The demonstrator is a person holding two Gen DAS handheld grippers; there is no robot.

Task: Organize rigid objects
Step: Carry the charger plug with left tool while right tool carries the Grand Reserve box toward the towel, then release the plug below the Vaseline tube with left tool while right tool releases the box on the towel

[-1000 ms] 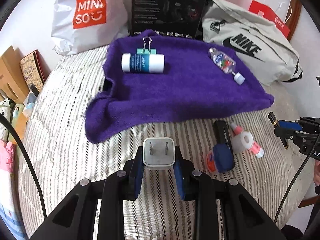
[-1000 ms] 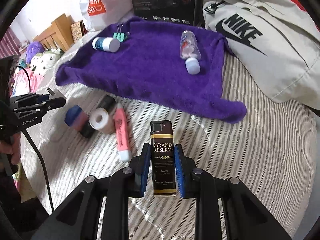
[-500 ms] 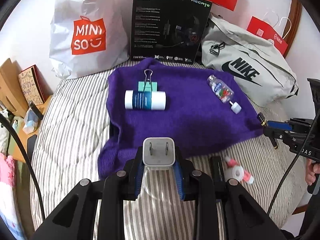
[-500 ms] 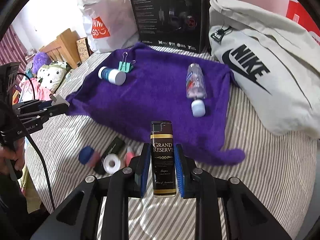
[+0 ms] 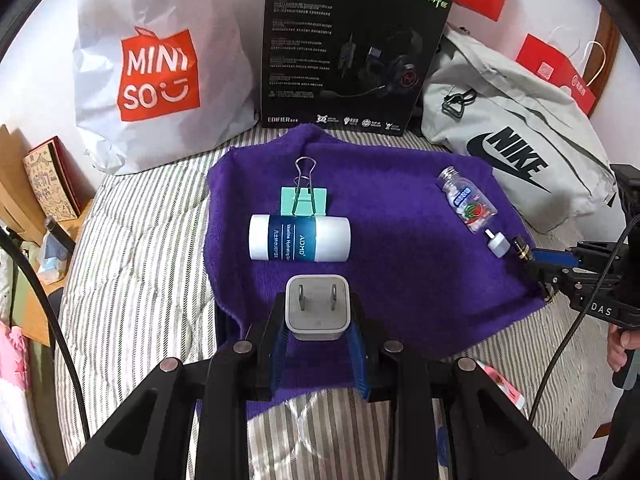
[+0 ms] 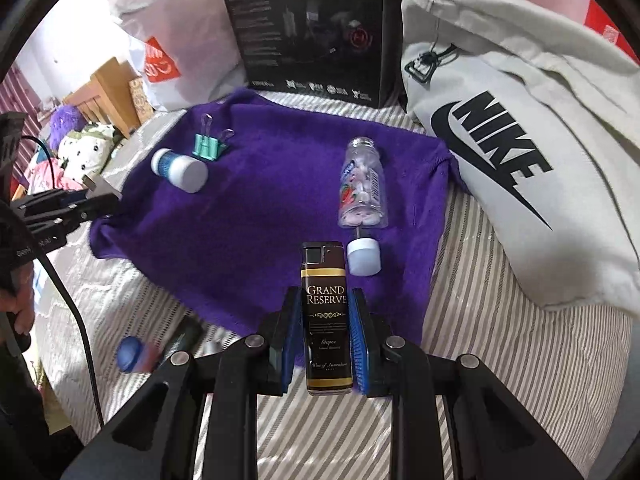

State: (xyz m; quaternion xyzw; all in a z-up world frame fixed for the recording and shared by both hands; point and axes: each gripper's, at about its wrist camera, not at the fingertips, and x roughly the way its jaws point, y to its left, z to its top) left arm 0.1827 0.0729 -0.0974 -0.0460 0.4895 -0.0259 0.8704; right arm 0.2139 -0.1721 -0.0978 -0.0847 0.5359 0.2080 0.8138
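My left gripper [image 5: 318, 334] is shut on a white plug adapter [image 5: 318, 306], prongs facing up, over the near edge of the purple towel [image 5: 400, 272]. On the towel lie a white-and-blue tube [image 5: 300, 238], a green binder clip [image 5: 304, 200] and a clear candy bottle [image 5: 466, 200] with its white cap [image 5: 497, 245] off. My right gripper [image 6: 325, 334] is shut on a dark brown lighter [image 6: 325, 304], which it holds above the towel [image 6: 248, 220] just short of the cap [image 6: 363, 256] and bottle [image 6: 364, 188]. Each gripper shows at the side of the other's view.
A white Miniso bag [image 5: 160, 80], a black headphone box [image 5: 352, 48] and a grey Nike bag [image 5: 516, 152] stand behind the towel. Loose items lie on the striped bed near me: a blue-capped thing [image 6: 132, 354] and a pink tube [image 5: 502, 382].
Both grippers have moved forward over the bed to the towel's near edge, each with its object still held. The loose items have slid to the bottom of both views.
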